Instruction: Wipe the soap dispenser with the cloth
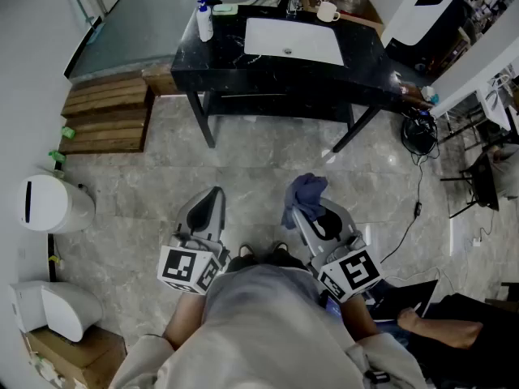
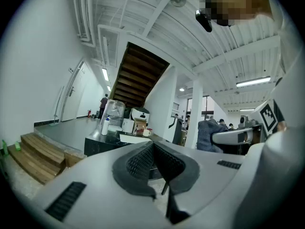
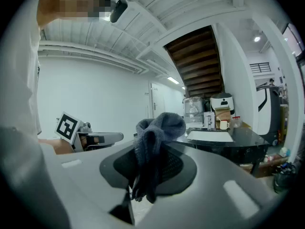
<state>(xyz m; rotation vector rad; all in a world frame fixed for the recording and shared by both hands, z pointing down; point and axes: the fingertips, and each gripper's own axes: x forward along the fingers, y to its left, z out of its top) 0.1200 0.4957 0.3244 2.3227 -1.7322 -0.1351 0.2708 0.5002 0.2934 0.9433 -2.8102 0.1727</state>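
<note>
While left gripper [image 2: 152, 146] is closed | right gripper [image 3: 152, 156] clamps one cloth [image 3: 161, 124] | probably one dispenser [image 1: 204, 23]

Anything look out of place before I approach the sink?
Nothing stands out. The right gripper is shut on the bunched cloth, the left gripper is shut and empty, and the soap dispenser stands upright on the counter.

Right gripper [image 3: 151, 162]: I see my jaws clamped on the cloth [image 3: 159, 128].
Cloth shape: dark blue-grey, bunched, standing up above the jaws.
Tabletop [image 3: 240, 138]: black, far right, carrying a white mug [image 3: 224, 125].
</note>
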